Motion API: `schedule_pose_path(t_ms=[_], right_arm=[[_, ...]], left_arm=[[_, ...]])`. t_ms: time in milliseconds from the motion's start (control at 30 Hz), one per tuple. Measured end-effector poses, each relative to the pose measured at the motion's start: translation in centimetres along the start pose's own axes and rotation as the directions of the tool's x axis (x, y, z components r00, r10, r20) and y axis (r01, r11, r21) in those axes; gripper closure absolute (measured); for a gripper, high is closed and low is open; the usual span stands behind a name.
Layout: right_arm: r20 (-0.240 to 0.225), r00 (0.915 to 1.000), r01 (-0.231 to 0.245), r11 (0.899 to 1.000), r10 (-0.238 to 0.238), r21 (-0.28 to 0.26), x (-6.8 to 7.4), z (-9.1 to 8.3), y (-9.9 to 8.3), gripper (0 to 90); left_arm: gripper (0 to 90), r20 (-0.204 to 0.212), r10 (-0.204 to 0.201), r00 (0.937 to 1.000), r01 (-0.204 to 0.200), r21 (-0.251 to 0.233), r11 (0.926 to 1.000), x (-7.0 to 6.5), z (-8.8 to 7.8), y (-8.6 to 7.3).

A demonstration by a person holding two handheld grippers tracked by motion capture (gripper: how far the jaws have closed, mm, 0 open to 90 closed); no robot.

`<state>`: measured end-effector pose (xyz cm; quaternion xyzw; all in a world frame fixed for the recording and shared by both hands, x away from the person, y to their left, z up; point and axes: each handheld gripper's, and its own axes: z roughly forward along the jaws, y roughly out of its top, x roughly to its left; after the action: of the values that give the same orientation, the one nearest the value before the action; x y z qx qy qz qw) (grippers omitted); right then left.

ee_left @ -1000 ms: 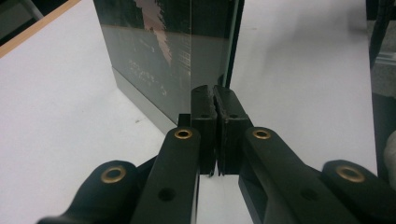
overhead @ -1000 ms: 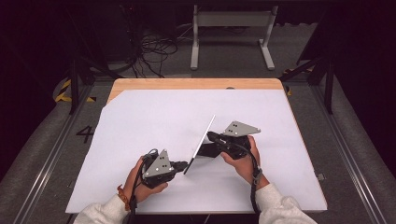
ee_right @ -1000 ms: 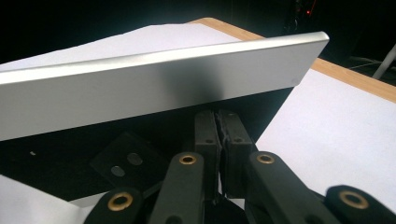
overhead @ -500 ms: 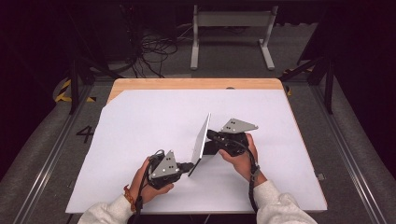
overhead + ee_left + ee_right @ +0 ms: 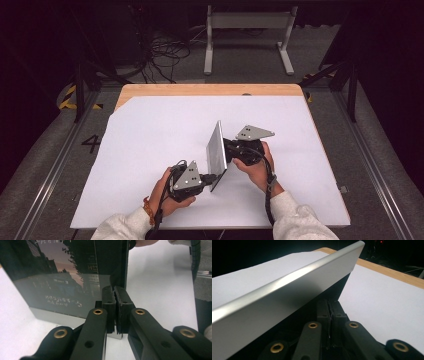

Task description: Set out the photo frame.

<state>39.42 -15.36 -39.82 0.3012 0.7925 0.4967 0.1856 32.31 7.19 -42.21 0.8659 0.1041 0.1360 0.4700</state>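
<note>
A flat silver-backed picture frame (image 5: 216,150) stands almost on edge above the white table sheet (image 5: 140,135), held between both grippers. My left gripper (image 5: 212,177) is shut on its lower near corner. In the left gripper view the frame (image 5: 57,282) shows a dark dusk street picture, and the left gripper (image 5: 115,291) pinches its bottom edge. My right gripper (image 5: 228,149) holds the frame from the right side, about halfway up. In the right gripper view the frame's silver rim (image 5: 287,290) runs overhead, and the right gripper (image 5: 329,305) is shut on a thin dark part beneath it.
The white sheet covers a wooden table whose bare edge (image 5: 200,90) shows at the far side. Beyond the table are a grey metal stand (image 5: 247,30) and loose cables (image 5: 160,55) on the floor. Rails run along both sides of the table.
The frame has swung up from a low slant to nearly on edge, its pale back now facing the camera. The left gripper moved right with its corner; the right hand barely shifted.
</note>
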Motion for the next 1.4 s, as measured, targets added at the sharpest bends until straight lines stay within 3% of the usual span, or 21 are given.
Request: schedule_pose_path(t_ms=[233,500,633,933,1100,1133,1333,1400], right_arm=[[0.009,0.9999,0.005,1.000,-0.006,0.004,0.0,-0.3,-0.2,85.0],[0.047,0.9986,0.024,1.000,-0.025,0.016,-0.3,-2.4,-1.0,88.0],[0.050,0.9979,0.039,0.999,-0.040,0.021,-0.1,-3.5,-1.3,87.4],[0.041,0.9969,0.065,0.997,-0.067,0.047,1.3,-5.9,-3.0,86.3],[0.036,0.9955,0.085,0.994,-0.087,0.067,2.3,-7.2,-4.5,84.7],[0.037,0.9942,0.097,0.992,-0.100,0.078,2.7,-7.4,-5.0,84.6],[0.033,0.9945,0.096,0.991,-0.099,0.092,4.2,-7.4,-5.9,80.0],[0.016,0.9940,0.107,0.990,-0.109,0.097,5.2,-7.0,-6.0,74.2]], left_arm=[[84.6,-0.011,0.004,0.9999,-0.004,0.004,1.0000,0.2,0.1,0.0],[83.7,-0.036,-0.013,0.9993,0.014,0.014,0.9998,1.0,-1.8,-1.2],[82.6,-0.052,-0.041,0.9978,0.041,0.015,0.9990,1.7,-2.8,-2.0],[76.8,-0.102,-0.089,0.9908,0.091,0.019,0.9956,3.1,-5.4,-4.5],[76.0,-0.095,-0.088,0.9916,0.091,0.030,0.9954,2.9,-5.8,-5.1],[76.4,-0.084,-0.089,0.9925,0.094,0.053,0.9942,2.4,-5.8,-5.5],[76.3,-0.055,-0.092,0.9943,0.096,0.081,0.9921,1.6,-5.9,-6.2],[74.5,-0.052,-0.106,0.9930,0.110,0.086,0.9902,1.5,-6.2,-6.7]])
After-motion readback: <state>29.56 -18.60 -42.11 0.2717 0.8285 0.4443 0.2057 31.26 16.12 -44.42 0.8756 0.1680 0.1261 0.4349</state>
